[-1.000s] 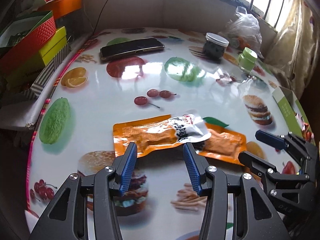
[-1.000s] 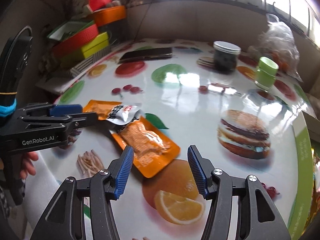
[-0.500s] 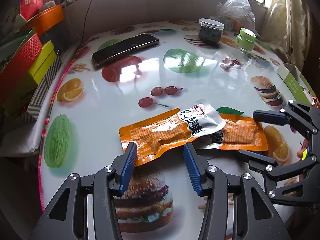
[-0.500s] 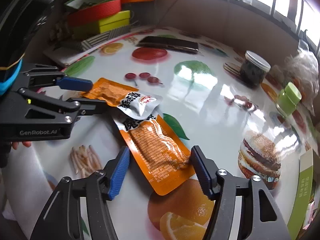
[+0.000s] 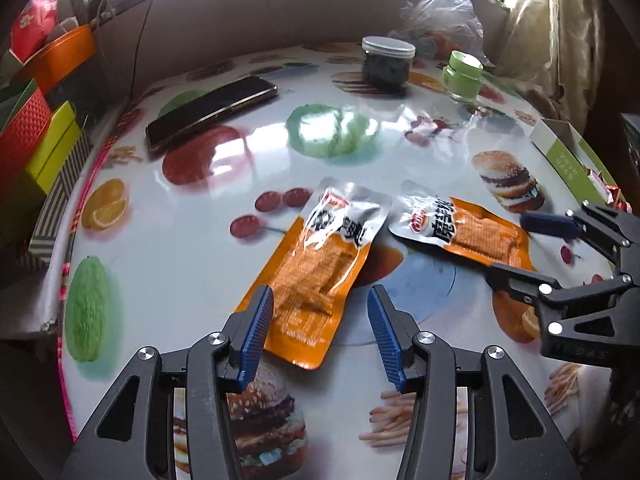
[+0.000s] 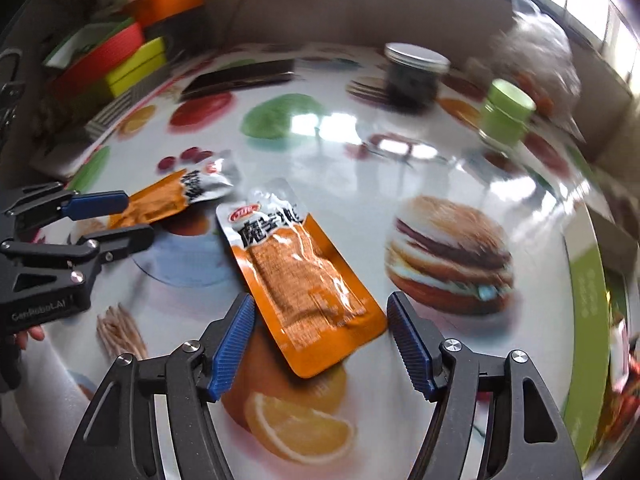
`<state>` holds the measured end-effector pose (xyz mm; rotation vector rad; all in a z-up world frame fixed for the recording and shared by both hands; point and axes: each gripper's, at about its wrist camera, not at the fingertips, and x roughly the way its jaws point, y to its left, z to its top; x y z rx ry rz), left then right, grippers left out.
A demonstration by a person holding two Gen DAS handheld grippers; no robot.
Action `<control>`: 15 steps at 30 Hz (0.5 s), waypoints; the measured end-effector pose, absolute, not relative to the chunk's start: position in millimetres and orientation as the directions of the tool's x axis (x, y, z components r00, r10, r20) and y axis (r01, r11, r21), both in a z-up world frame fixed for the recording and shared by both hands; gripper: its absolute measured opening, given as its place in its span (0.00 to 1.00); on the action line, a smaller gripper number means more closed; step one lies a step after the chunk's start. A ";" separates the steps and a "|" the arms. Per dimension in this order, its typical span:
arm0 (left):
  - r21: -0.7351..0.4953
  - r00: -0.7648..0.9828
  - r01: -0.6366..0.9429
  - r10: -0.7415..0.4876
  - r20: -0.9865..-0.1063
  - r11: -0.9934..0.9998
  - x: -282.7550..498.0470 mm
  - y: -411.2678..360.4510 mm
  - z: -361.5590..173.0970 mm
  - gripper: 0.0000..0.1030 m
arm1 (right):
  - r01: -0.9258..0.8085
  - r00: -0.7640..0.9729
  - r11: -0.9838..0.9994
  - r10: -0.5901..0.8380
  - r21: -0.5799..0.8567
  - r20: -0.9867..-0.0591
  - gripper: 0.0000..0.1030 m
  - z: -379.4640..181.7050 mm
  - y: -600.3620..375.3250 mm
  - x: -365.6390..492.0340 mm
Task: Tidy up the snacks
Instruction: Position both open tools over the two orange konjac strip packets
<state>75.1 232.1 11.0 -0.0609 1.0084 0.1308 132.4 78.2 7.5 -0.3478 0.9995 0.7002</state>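
Observation:
Two orange and silver snack packets lie flat and apart on the food-print table [image 5: 224, 208]. My left gripper [image 5: 320, 300] hovers open over the near end of the left packet [image 5: 320, 272]; the pads do not press it. In the right wrist view this packet [image 6: 172, 200] lies partly behind the left gripper [image 6: 138, 218]. My right gripper [image 6: 320, 304] stands wide open, its fingers either side of the near end of the right packet [image 6: 304, 276] without touching it. From the left wrist view, the right packet [image 5: 468, 232] lies just in front of the right gripper [image 5: 510, 246].
A black phone [image 5: 212, 110] lies at the far left of the table. A dark jar [image 5: 387, 62], a green-lidded jar [image 5: 462, 76] and a plastic bag [image 5: 440, 12] stand at the back. A green and white box [image 5: 560, 152] sits at the right edge, coloured boxes [image 5: 40, 140] at the left.
The two packets overlapped before and now lie apart, each turned lengthwise toward its own gripper. The right jaws have spread wider. Both grippers have swung round over the packets.

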 end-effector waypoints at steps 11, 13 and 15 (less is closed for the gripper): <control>0.045 0.530 -0.097 0.090 -0.843 0.994 91.6 241.9 13.8 0.60 | -0.760 0.373 0.650 0.419 -0.013 -0.828 0.67 11.5 87.1 133.6; 0.022 0.520 -0.082 0.062 -0.852 0.996 95.2 245.3 11.3 0.63 | -0.776 0.367 0.630 0.424 -0.021 -0.828 0.67 11.2 89.0 135.4; 0.015 0.523 -0.071 0.050 -0.851 0.997 97.6 247.2 10.7 0.63 | -0.787 0.372 0.616 0.427 -0.036 -0.824 0.67 12.4 89.0 136.2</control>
